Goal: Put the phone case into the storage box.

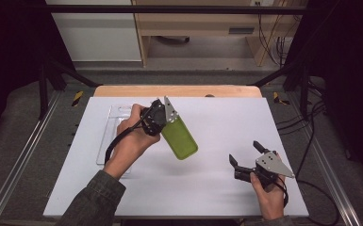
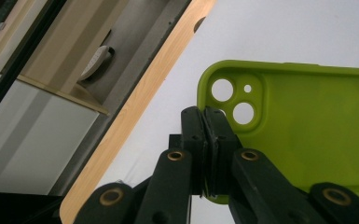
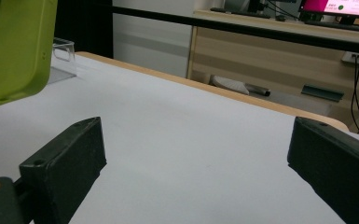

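While the left hand-held gripper (image 1: 166, 123) is clamping its jaws on the camera-hole end of the green phone case (image 1: 180, 137), the case is hanging clear above the white bench (image 1: 226, 122), near the middle and a little left. Its long axis is slanting from the left hand-held gripper down toward the person's right, so its free end is pointing toward the right hand-held gripper (image 1: 246, 155), which is resting low on the bench with its jaws standing wide apart and nothing between them. The two are still well apart, and the left hand is the one carrying the case. A clear plastic tray (image 1: 108, 136) is lying on the bench just behind the left hand, at the left side. No brand, label or writing is showing legibly on the case; a pink screen in the right gripper view is too small to read.
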A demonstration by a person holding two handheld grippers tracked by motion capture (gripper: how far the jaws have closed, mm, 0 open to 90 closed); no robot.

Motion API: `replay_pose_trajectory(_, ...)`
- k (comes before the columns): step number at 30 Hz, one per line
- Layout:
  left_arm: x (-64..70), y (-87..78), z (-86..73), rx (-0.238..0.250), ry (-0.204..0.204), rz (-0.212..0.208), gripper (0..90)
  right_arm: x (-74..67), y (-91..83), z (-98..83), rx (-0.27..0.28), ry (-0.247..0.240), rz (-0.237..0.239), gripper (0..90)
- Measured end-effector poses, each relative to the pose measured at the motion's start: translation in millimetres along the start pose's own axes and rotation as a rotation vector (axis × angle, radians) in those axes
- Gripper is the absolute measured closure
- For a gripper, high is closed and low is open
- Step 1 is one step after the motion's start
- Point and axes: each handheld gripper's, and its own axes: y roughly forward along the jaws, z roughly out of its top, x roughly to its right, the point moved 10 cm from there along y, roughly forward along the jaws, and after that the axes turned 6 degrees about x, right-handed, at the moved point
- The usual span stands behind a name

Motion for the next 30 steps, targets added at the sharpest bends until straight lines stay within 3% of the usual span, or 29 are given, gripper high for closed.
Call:
replay_pose_trajectory(13,-17.5,-6.7,-11.4,-0.005,0.019,0.055,87.5,-0.3,-7.6,-1.5,0.024,-0.007,0.035,3.4)
replay_pose_trajectory(19,-28.3,-11.1,-17.0,-0.002,0.015,0.093,87.5,-3.8,-8.7,-3.2,0.049,0.023,0.056,2.6)
replay_pose_trajectory(25,-39.5,-15.2,-19.8,0.011,0.027,0.146,87.5,-4.2,-9.1,-3.5,0.047,0.028,0.065,2.6)
replay_pose_trajectory(30,-42.0,-12.7,-26.1,-0.002,0.04,0.153,87.5,-3.4,-9.3,-2.7,0.047,0.014,0.051,2.9)
